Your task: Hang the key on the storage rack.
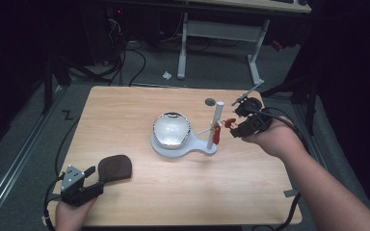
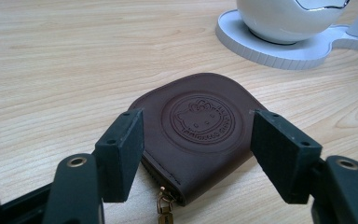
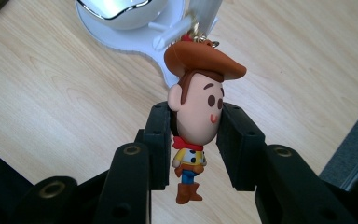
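Observation:
A brown leather pouch (image 2: pixel 198 140) with an embossed cat face lies flat near the table's front left corner (image 1: pixel 115 167), its zip pull toward the camera. My left gripper (image 2: pixel 196 114) straddles its near end, pads against both side edges (image 1: pixel 95 179). My right gripper (image 3: pixel 196 112) is shut on the head of a small cowboy figure (image 3: pixel 196 100) with a brown hat. It holds the figure (image 1: pixel 230 123) just right of a white post (image 1: pixel 217 113) with side pegs. The figure's key ring sits close to a peg; I cannot tell whether it is hooked on.
A white flat base (image 1: pixel 200 148) carries the post and a glossy white bowl (image 1: pixel 171 129) at mid-table. A red piece (image 1: pixel 216 134) hangs by the post. A dark round hole (image 1: pixel 210 101) sits in the tabletop behind. Desk legs and cables lie on the floor beyond.

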